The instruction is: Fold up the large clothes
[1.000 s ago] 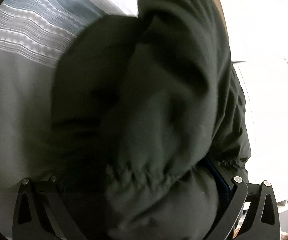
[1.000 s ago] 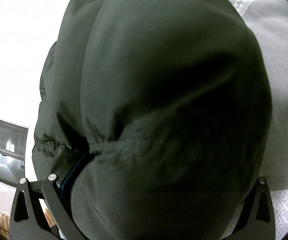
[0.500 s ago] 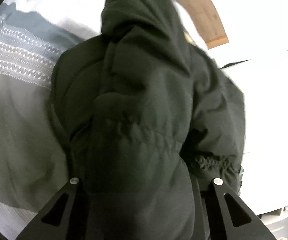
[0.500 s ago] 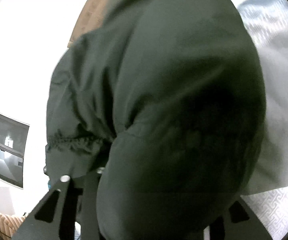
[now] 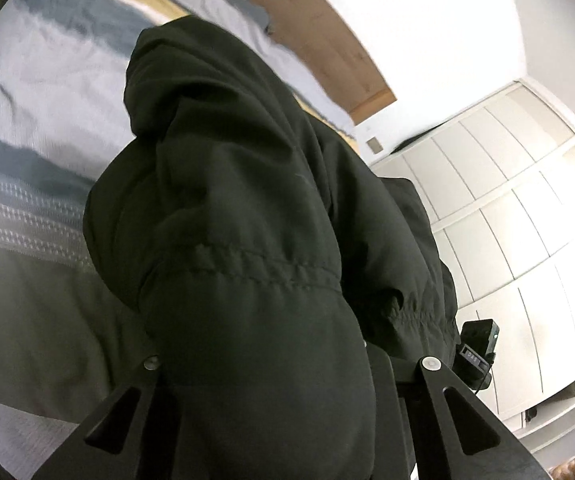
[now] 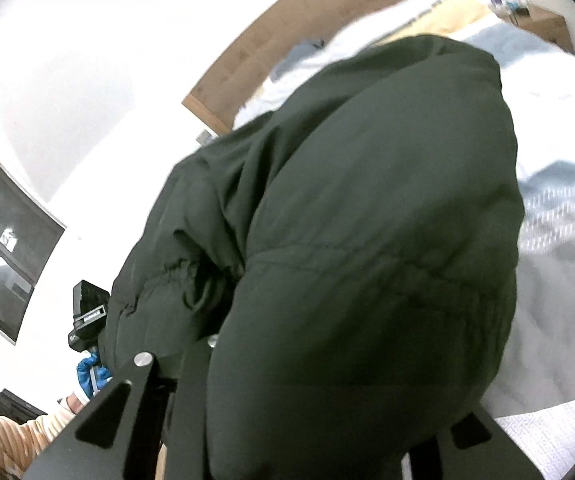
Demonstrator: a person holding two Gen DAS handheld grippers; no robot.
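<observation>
Left gripper point(image 5: 287, 364): both black fingers point(image 5: 127, 412) are visible at the bottom of the left wrist view, set fairly wide apart, with a thick puffy section of the dark green jacket point(image 5: 255, 216) packed between them. The gripper is clamped on this bulk of fabric.

Right gripper point(image 6: 307, 380): the left-hand finger point(image 6: 103, 420) is clearly visible; the other is mostly hidden under fabric. A padded lobe of the jacket point(image 6: 367, 220) fills the gap, so this gripper likewise grips the garment.

Jacket position: it is lifted, hanging in front of both cameras and bulging above the fingers. A gathered elastic seam point(image 5: 263, 268) runs across the quilted panel just above the left gripper. The jacket spans between the two grippers.

Surroundings: behind the jacket lies a bed point(image 5: 27, 128) with a grey-blue patterned cover, backed by a wooden headboard point(image 5: 319, 40). White wardrobe doors point(image 5: 519, 208) stand at the right of the left wrist view. In the right wrist view, a framed dark panel point(image 6: 3, 256) hangs on the white wall, and a blue-gloved hand point(image 6: 87, 376) holds the other gripper's handle.
</observation>
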